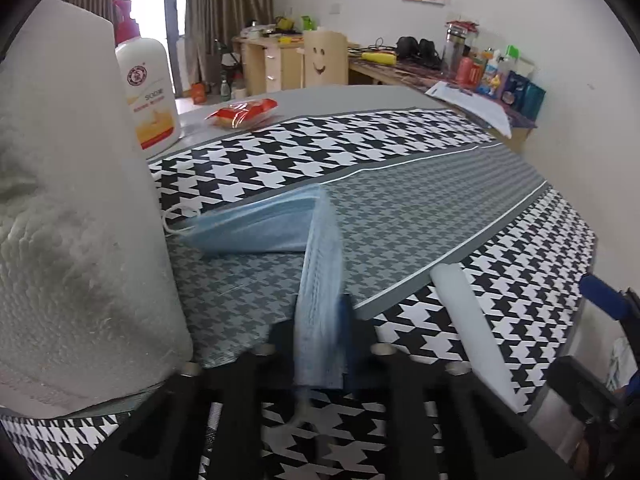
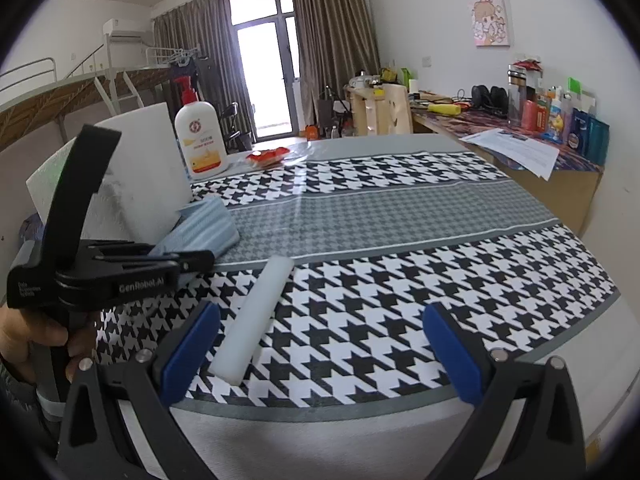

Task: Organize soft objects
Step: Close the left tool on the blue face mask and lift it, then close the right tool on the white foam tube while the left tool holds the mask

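A stack of blue face masks (image 1: 316, 248) lies on the houndstooth tablecloth, one end bent up. My left gripper (image 1: 320, 320) is shut on that raised end; from the right wrist view the same gripper (image 2: 200, 258) pinches the blue masks (image 2: 204, 228) beside the paper towel roll. A white foam cylinder (image 2: 256, 320) lies on the black-and-white band, just inside the left pad of my right gripper (image 2: 320, 348). That gripper is open and holds nothing. One of its blue pads (image 1: 604, 296) shows at the right edge of the left wrist view.
A big paper towel roll (image 1: 80, 220) stands close on the left, with a lotion pump bottle (image 1: 148, 92) and a red snack packet (image 1: 242, 114) behind it. The table's edge (image 2: 520, 364) runs near the right gripper. A cluttered desk (image 2: 520, 148) lines the far wall.
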